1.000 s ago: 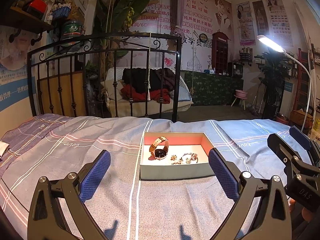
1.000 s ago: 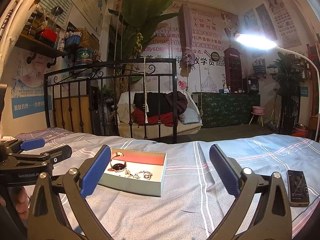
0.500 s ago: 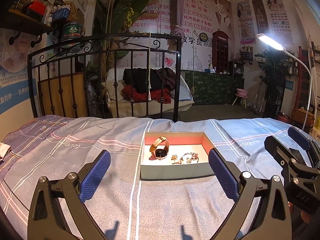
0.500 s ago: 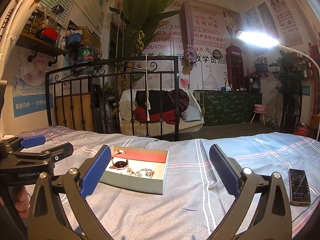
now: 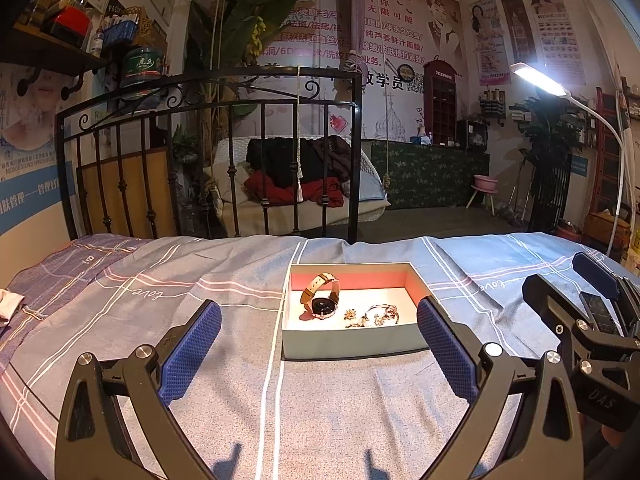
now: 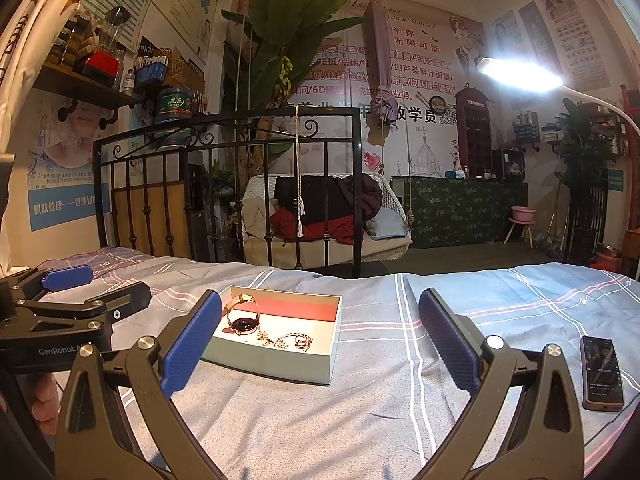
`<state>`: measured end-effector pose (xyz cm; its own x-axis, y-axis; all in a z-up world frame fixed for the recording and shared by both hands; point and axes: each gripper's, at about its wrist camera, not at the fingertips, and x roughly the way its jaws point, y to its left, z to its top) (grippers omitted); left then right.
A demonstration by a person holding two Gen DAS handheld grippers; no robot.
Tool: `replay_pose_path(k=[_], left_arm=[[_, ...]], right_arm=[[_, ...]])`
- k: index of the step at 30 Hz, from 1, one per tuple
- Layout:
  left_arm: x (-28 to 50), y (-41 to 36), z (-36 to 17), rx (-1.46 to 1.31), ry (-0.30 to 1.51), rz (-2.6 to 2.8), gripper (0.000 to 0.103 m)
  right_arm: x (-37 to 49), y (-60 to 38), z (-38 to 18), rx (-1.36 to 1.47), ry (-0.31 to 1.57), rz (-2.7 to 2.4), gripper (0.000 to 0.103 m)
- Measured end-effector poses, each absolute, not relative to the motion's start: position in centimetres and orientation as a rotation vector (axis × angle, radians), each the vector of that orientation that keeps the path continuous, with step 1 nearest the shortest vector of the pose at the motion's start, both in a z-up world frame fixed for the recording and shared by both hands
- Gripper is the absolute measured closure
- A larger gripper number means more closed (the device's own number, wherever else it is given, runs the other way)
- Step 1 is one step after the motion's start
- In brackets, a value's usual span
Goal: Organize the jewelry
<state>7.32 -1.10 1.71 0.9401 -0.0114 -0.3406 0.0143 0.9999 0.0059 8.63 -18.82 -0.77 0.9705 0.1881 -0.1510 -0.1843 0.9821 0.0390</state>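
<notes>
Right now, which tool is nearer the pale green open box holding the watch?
Left. The left tool faces the pale green open box squarely; the right tool sits off to its right.

Right gripper: its blue-padded jaws stood wide apart, empty, above the bedsheet.
Box: pale and shallow, it lay open on the sheet, left of centre.
Watch: it stood on edge in the box.
Small jewelry: it lay beside the watch.
Left gripper: it was at the far left, jaws parted.
Phone: it lay on the sheet at the right.
</notes>
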Motion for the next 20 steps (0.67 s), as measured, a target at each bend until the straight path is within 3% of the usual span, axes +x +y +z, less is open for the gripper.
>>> replay_pose_path(k=[20], left_arm=[[7.61, -1.32, 1.48, 0.017, 0.375, -0.007, 0.007]], right_arm=[[8.84, -18.72, -1.22, 0.019, 0.165, 0.192, 0.006]])
